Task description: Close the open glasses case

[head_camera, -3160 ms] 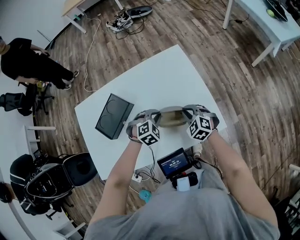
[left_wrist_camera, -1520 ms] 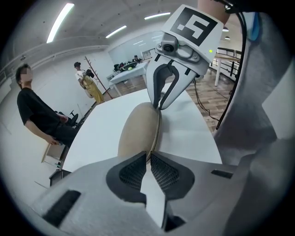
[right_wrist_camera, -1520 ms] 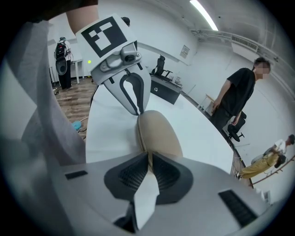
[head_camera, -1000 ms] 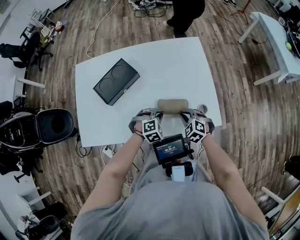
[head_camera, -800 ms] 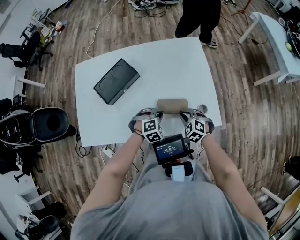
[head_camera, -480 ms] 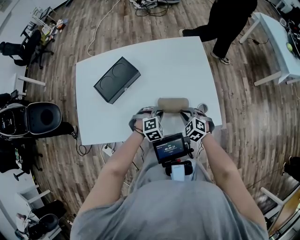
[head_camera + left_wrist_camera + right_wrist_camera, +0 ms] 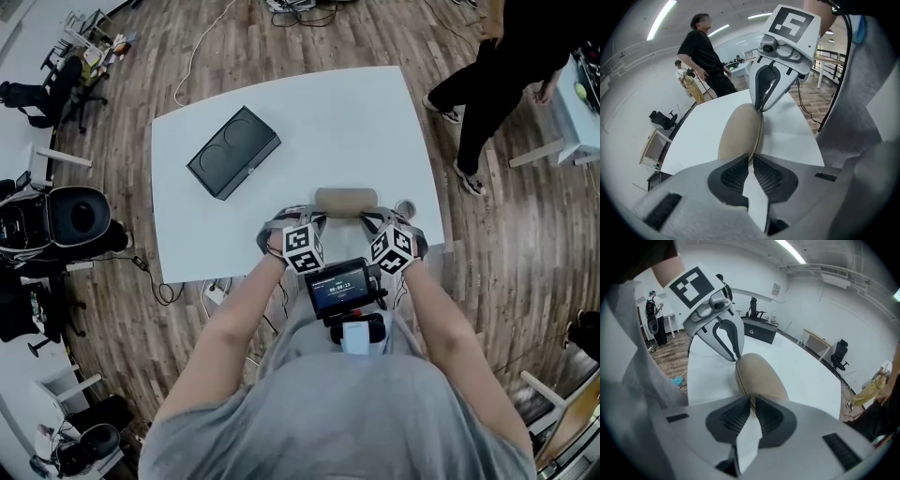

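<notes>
Flanking the closed glasses case [image 7: 345, 201], left tongs [image 7: 751, 160] and right tongs [image 7: 752, 401] sit clenched.

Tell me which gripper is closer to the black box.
Left. The left gripper is at the glasses case's left end, toward the black box; the right gripper is at its right end.

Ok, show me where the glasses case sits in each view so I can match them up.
Head view: the glasses case lies just right of centre, by the white table's near edge.
Left gripper view: centre, stretching away from the tongs of the left gripper.
Right gripper view: centre, just beyond the tongs of the right gripper.
Shared landmark: the white table under it.
</notes>
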Action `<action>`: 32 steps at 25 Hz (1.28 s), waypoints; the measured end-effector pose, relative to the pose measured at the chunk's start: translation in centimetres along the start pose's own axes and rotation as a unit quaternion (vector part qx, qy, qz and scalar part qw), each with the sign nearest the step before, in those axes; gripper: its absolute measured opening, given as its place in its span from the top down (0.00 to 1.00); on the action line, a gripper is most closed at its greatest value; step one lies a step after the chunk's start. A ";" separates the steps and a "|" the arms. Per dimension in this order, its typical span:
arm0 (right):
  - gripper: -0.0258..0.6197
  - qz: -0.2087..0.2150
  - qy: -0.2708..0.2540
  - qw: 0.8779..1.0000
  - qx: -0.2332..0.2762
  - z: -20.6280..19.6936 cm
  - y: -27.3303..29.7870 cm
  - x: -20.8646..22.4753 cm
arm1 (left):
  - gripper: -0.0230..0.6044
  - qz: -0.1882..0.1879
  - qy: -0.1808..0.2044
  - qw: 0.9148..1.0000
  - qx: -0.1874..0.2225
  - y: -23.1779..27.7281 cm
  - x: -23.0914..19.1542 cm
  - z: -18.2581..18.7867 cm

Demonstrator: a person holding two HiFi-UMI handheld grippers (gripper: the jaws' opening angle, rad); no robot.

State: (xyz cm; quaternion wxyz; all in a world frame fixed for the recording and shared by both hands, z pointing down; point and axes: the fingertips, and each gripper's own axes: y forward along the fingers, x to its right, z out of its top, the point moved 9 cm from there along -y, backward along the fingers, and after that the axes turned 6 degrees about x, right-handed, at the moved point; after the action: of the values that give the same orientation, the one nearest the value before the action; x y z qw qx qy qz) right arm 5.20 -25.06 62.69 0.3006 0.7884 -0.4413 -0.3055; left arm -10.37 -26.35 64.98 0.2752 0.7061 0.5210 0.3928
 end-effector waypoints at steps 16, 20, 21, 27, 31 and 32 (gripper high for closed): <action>0.88 -0.048 0.220 0.965 0.133 -0.8 -3.5 -0.2 | 0.89 0.029 -0.105 0.992 0.059 -3.4 0.1 0.2; 0.88 -0.063 0.260 0.948 0.171 -1.2 -5.5 -0.2 | 0.89 0.036 -0.190 0.973 0.123 -5.5 0.6 0.0; 0.88 -0.065 0.268 0.944 0.183 -1.2 -6.2 -0.2 | 0.89 0.039 -0.215 0.965 0.142 -6.4 0.6 -0.1; 0.88 -0.069 0.299 0.918 0.253 -0.6 -11.1 -0.5 | 0.89 0.093 -0.303 0.920 0.229 -11.8 1.5 0.5; 0.88 -0.072 0.292 0.909 0.289 0.9 -13.5 -0.9 | 0.89 0.131 -0.323 0.900 0.263 -14.8 2.6 0.9; 0.88 -0.074 0.291 0.906 0.298 1.3 -14.0 -0.9 | 0.89 0.141 -0.328 0.893 0.272 -15.5 2.7 1.0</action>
State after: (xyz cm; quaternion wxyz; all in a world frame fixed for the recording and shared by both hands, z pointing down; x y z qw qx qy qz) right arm 11.05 -18.55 51.62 0.1433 0.9255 -0.3449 0.0622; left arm -17.18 -18.99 52.82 0.1694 0.9081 0.3827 0.0158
